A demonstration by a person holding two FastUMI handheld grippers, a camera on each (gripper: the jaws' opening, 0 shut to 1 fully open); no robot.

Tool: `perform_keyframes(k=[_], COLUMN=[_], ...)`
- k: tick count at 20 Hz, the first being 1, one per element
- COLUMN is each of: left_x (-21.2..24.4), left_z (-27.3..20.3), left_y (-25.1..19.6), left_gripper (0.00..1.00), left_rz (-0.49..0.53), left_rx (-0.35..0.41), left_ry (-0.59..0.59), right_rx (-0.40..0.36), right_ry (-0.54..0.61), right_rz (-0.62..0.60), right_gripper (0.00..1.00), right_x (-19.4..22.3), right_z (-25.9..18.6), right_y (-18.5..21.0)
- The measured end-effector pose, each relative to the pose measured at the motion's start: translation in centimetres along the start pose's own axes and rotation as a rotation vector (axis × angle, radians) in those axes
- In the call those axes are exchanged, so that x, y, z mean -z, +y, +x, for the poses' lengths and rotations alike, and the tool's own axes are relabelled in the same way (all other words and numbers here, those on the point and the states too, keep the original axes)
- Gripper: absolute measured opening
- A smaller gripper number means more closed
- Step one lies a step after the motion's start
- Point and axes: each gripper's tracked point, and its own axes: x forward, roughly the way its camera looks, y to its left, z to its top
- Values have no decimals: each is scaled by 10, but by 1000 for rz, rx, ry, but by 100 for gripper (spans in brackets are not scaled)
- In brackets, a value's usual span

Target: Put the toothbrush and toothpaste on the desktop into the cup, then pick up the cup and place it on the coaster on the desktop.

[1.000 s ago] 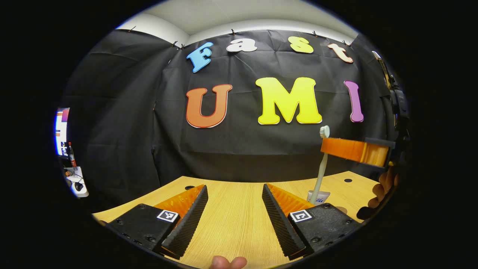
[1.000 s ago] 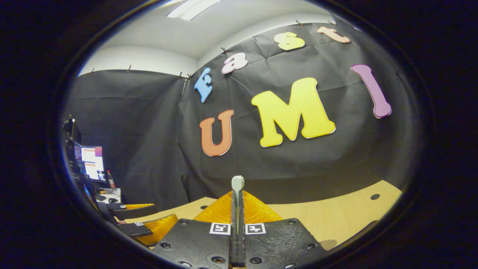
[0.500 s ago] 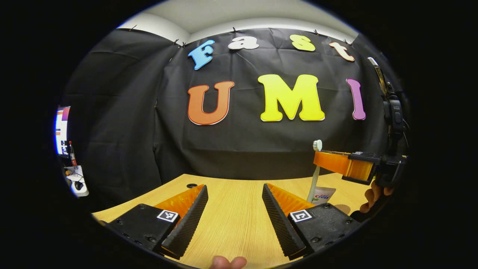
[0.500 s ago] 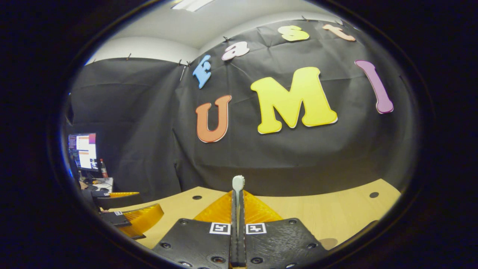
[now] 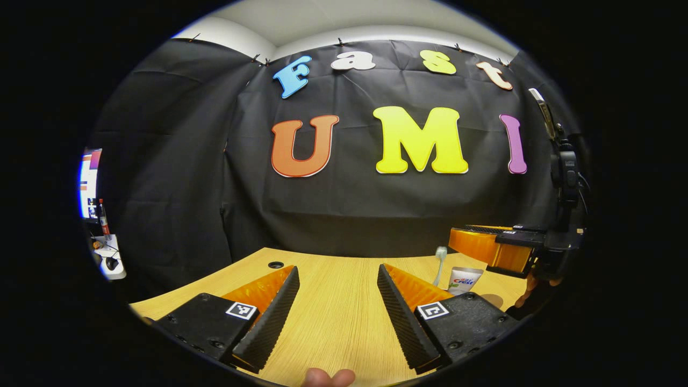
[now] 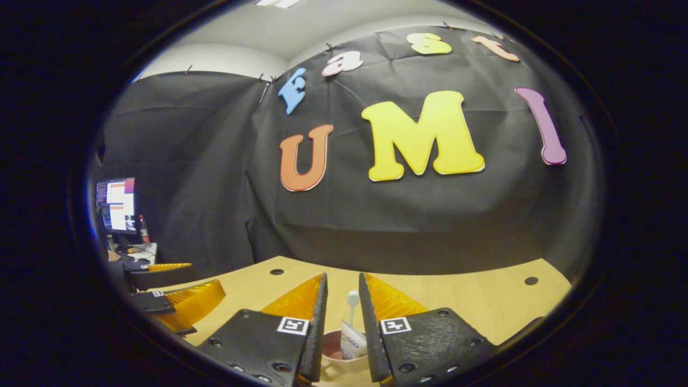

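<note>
Toothbrush (image 6: 352, 303) and toothpaste (image 6: 352, 341) stand in the cup (image 6: 338, 361). Right gripper (image 6: 342, 328) hangs just above the rim, fingers parted, gripping nothing; left gripper (image 5: 336, 314) wide open over the desk (image 5: 333, 317). Risk: a careless grab could tip the top-heavy cup; coaster unseen

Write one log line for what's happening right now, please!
right gripper: open, above cup | toothbrush: standing in cup | toothpaste: in cup | left gripper: open, over desk | next: probably lift cup

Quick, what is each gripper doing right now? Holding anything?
Left gripper: open, holding nothing, above the desk.
Right gripper: open, above the cup; toothbrush stands free inside.
</note>
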Motion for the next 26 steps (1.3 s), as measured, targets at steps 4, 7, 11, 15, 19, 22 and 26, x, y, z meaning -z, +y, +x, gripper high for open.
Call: perform_keyframes(k=[4, 7, 11, 15, 19, 22, 26], left_x=[0, -2, 4, 7, 14, 16, 23], left_z=[-1, -6, -9, -17, -18, -16, -11], left_y=[-5, -24, -53, -84, -105, -114, -129], left_gripper=[93, 93, 93, 92, 92, 92, 92], left_rz=[-3, 5, 17, 40, 62, 123, 114], left_rx=[13, 41, 112, 197, 258, 294, 349], left_ry=[8, 15, 81, 156, 283, 386, 544], right_rx=[20, 65, 105, 142, 203, 242, 287], right_ry=[-24, -37, -63, -57, -25, -9, 6], right_rz=[10, 31, 1, -45, -101, -124, -168], right_gripper=[65, 81, 87, 91, 94, 95, 94], right_x=[-13, -19, -29, -27, -20, -21, -13], right_z=[-24, -49, -92, -142, -189, -220, -244], right_y=[-14, -34, -58, -88, -125, -145, -169])
